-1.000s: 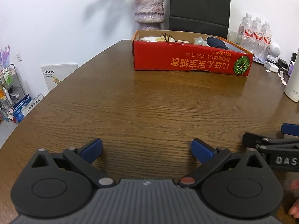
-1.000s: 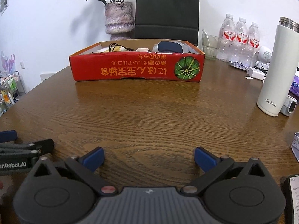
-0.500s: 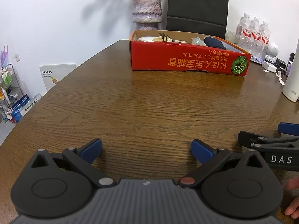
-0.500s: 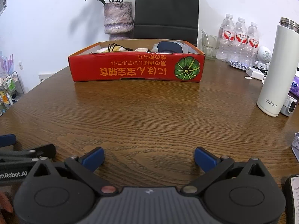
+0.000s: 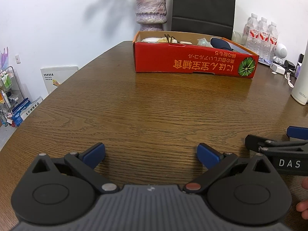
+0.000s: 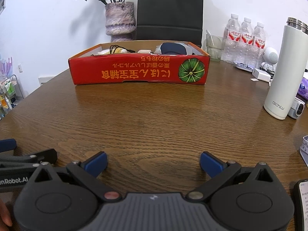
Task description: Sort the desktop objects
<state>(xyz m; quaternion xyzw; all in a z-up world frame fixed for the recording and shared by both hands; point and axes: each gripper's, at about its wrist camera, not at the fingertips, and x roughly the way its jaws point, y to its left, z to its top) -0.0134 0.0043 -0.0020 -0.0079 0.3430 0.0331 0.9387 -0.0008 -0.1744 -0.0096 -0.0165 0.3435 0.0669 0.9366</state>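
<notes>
One red cardboard box sat on the far half of the wooden table, holding a dark blue pouch, a black cable and pale small items too small to identify. Left gripper and right gripper hung low over the near edge, side by side, jaws spread wide, gripping nothing. A white aichiw flask stood to the right; three water bottles and a purple vase stood behind.
</notes>
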